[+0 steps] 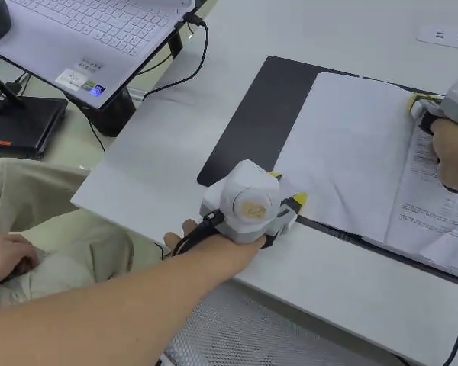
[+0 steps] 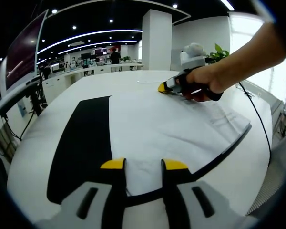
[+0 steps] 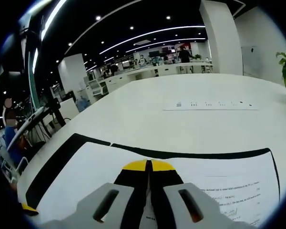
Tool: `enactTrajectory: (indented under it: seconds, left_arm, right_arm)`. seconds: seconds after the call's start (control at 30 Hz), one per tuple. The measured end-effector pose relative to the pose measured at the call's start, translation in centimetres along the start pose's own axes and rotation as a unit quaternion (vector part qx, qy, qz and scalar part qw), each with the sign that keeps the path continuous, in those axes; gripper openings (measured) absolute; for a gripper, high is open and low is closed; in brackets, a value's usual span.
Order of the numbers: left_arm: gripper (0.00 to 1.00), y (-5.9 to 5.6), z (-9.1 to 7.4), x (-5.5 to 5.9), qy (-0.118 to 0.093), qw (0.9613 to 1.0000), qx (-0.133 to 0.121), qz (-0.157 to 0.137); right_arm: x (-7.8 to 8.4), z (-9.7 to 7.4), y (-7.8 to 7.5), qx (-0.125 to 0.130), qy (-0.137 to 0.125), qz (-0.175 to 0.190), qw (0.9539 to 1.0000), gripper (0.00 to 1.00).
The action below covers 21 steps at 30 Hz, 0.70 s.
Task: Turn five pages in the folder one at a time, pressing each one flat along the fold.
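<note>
Left gripper view: the left gripper has its jaws spread apart, gripping nothing. The near edge of the open folder lies just under its tips. A blank white page stretches ahead of it, with the black cover to its left. The right gripper rests at the page's far edge, held by a hand. In the right gripper view its jaws are pressed together on the paper at the fold. Whether a sheet is caught between them is hard to say. A printed page lies to its right, and the white table runs on ahead.
</note>
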<state>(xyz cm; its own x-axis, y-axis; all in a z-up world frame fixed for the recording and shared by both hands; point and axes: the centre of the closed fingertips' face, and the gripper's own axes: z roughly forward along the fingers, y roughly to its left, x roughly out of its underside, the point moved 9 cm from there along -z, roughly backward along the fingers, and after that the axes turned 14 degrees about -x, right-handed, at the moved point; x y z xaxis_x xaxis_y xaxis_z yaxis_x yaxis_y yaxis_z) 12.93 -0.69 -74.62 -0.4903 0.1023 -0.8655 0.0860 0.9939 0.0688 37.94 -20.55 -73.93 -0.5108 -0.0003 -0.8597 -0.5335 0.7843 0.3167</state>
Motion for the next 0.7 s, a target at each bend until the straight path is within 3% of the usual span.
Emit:
enactTrajectory:
  seconds: [0.2, 0.37, 0.7]
  left_arm:
    - [0.28, 0.0, 0.1, 0.0, -0.001, 1.0, 0.0, -0.001]
    - [0.28, -0.1, 0.1, -0.1, -0.001, 1.0, -0.001, -0.004]
    - [0.28, -0.2, 0.1, -0.1, -0.002, 1.0, 0.0, -0.003]
  right_arm:
    - [0.2, 0.3, -0.5, -0.001, -0.006, 0.007, 1.0, 0.0]
    - [1.0, -0.4, -0.1, -0.01, -0.011, 0.009, 0.9998, 0.0]
    - [3.1, -3.9, 3.0, -0.038, -0.014, 0.02, 0.999, 0.0]
